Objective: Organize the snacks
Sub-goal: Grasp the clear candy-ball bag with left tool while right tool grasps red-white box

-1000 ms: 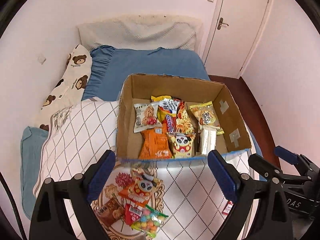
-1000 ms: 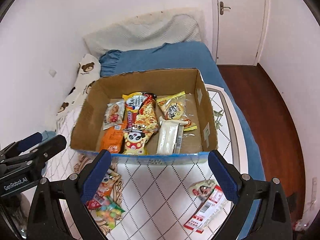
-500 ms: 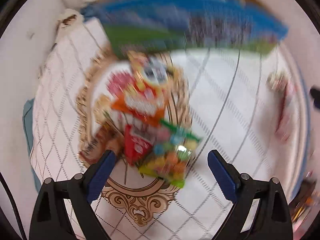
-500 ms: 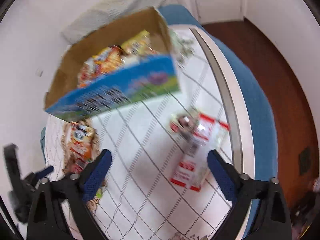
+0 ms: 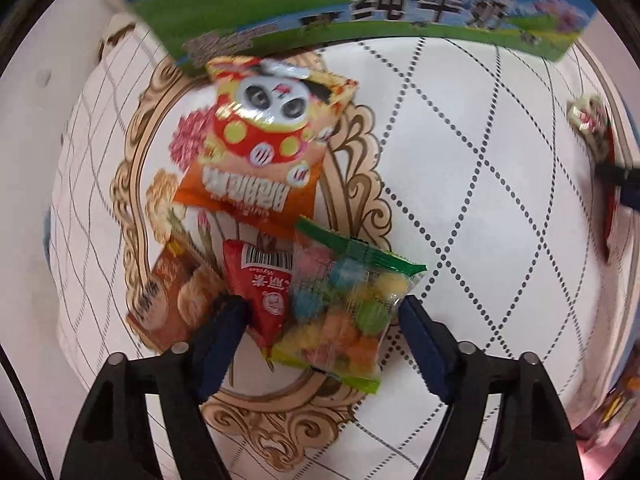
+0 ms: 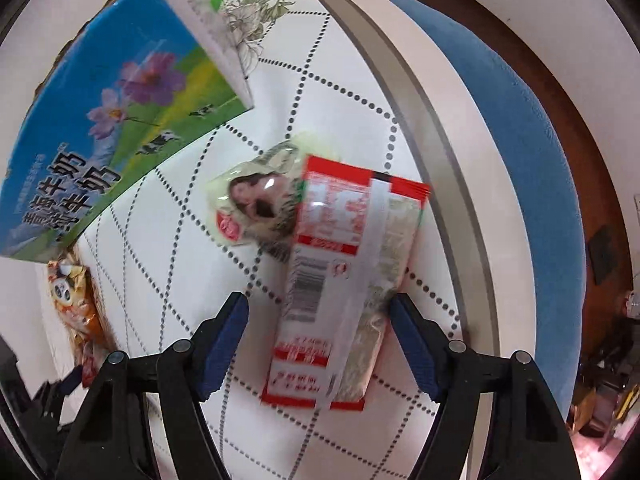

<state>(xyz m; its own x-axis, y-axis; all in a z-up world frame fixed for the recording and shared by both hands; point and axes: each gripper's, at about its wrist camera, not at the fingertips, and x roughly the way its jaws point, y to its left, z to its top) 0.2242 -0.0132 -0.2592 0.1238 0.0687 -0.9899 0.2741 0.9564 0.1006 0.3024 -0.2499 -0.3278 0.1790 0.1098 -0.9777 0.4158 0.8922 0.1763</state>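
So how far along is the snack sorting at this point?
Partway at best. Nothing is lifted yet. The left claw is closing around the colourful candy bag and red packet; the right claw is closing around the red-and-white packet. Still loose on the tray outside the box: the panda bag, brown packet and hedgehog pack.

Large Chinese characters — among them 纯牛奶 — are printed on the blue-and-green carton side (image 5: 360,4). A barcode is carried by the red triangular packet (image 5: 262,284) and by the red-and-white packet (image 6: 340,280); their small print is not legible.
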